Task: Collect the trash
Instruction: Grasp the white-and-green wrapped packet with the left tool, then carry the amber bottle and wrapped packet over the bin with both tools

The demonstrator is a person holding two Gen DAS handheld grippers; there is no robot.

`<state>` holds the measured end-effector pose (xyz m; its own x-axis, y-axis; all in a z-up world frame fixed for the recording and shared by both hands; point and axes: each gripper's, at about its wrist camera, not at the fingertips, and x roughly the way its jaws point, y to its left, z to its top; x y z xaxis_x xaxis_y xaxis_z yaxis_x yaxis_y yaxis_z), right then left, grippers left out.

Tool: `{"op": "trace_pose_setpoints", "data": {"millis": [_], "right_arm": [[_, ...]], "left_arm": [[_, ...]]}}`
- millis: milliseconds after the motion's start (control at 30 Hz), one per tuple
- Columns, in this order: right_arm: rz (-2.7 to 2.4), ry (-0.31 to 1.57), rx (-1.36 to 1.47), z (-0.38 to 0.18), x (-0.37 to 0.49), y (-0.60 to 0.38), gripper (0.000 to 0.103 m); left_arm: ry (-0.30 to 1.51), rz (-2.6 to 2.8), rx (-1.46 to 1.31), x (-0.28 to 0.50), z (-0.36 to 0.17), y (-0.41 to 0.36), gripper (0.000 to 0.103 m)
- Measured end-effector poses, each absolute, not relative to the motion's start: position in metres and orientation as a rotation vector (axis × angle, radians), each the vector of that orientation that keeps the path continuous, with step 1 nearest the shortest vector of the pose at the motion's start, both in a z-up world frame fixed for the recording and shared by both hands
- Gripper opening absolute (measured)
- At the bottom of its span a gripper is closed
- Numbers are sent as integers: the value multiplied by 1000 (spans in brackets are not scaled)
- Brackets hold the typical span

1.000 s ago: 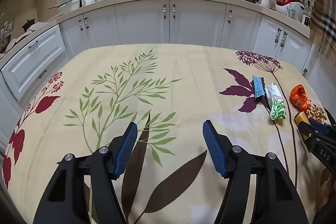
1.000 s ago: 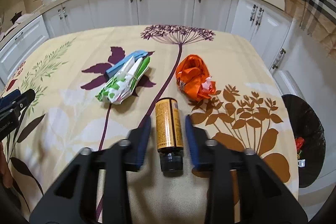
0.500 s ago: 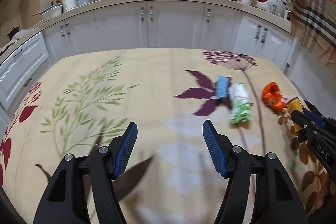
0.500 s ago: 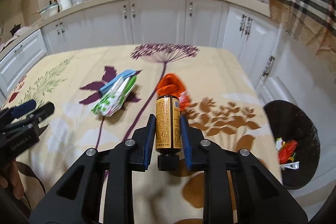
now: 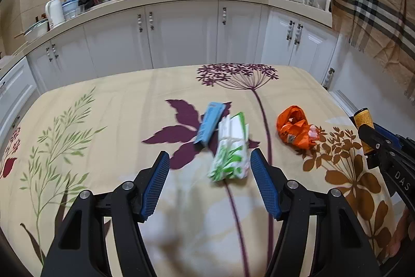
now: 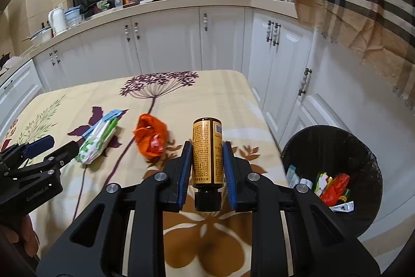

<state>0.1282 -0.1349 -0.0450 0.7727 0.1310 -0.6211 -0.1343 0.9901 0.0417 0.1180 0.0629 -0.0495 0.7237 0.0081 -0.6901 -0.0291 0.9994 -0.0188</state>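
Observation:
My right gripper (image 6: 207, 149) is shut on a small brown bottle (image 6: 207, 152) with a yellow label and black cap, lifted above the table's right side; the bottle (image 5: 363, 126) also shows at the right edge of the left wrist view. My left gripper (image 5: 208, 168) hangs open over the table, just short of a green-and-white wrapper pack (image 5: 230, 149). A blue flat packet (image 5: 210, 125) lies against the pack's far left. A crumpled orange bag (image 5: 294, 130) lies to the right. The black trash bin (image 6: 334, 173) stands on the floor right of the table, holding several scraps.
The table carries a beige floral cloth (image 5: 116, 121). White cabinets (image 6: 168, 43) and a cluttered counter run behind it. A plaid curtain (image 6: 363, 4) hangs at the upper right. The left gripper (image 6: 39, 155) appears at the left in the right wrist view.
The right gripper closed on the brown bottle, lifted it off the cloth and swung right toward the bin. The left gripper travelled right across the table, up to the green-and-white pack.

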Motion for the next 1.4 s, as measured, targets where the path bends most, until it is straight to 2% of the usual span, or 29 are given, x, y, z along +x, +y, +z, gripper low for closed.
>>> {"op": "trace_pose_setpoints", "data": {"millis": [467,533,733,1033,1400], "right_arm": [[128,662,33,-46,145,-159,23],[128,665,35,-48,146,-161,23],[124,671,37,-50,147,-161,23],[113,674,42,-51,145,-164,23],[85,636,48,-40,133,-177,23]], "left_arm": [[810,9,19,149,-63,42,62],[822,6,19,151,-66,40,53],[846,2,23,153,-71,38,36],[823,-8,-5,146,-65,41,34],[712,-58,-42,122,-28,31,34]]}}
